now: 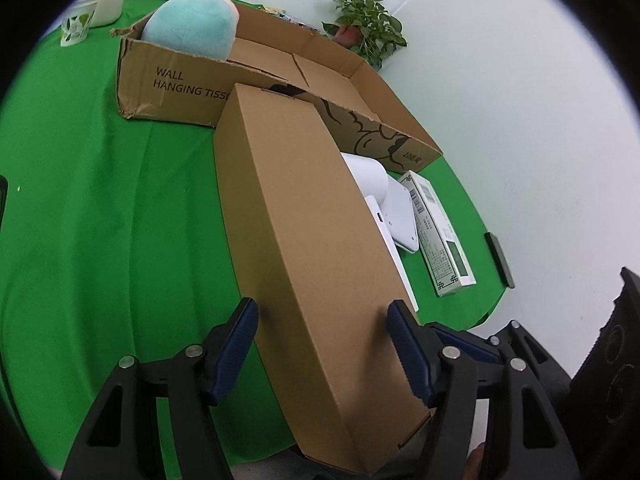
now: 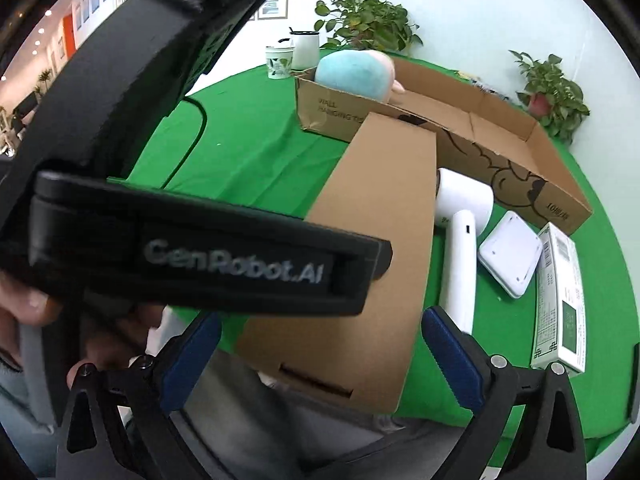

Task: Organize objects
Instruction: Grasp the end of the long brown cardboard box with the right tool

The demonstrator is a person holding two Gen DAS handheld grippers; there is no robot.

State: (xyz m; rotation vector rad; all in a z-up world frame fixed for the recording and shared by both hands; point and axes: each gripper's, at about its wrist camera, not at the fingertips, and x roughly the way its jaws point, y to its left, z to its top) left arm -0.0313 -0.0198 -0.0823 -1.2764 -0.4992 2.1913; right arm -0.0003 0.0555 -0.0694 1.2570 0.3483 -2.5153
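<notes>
A long brown cardboard box (image 1: 304, 240) lies on the green tablecloth (image 1: 100, 220), its near end sticking out over the table's front edge. My left gripper (image 1: 322, 310) straddles that near end, and both blue pads (image 1: 240, 344) sit against the box's sides. In the right wrist view the same box (image 2: 372, 248) runs away from me. My right gripper (image 2: 322, 318) stands wide open around its near end, with small gaps at both pads. The left gripper's black body (image 2: 180, 252) and a person's hand (image 2: 36, 308) block the left of that view.
Behind the long box stands a big open carton (image 1: 168, 88) holding a teal plush toy (image 1: 192, 24). To the right lie a white hair dryer (image 2: 460, 248), a white square device (image 2: 510, 258) and a white-green packet (image 2: 560, 300). Cups (image 2: 280, 62) and potted plants (image 2: 364, 20) line the far edge.
</notes>
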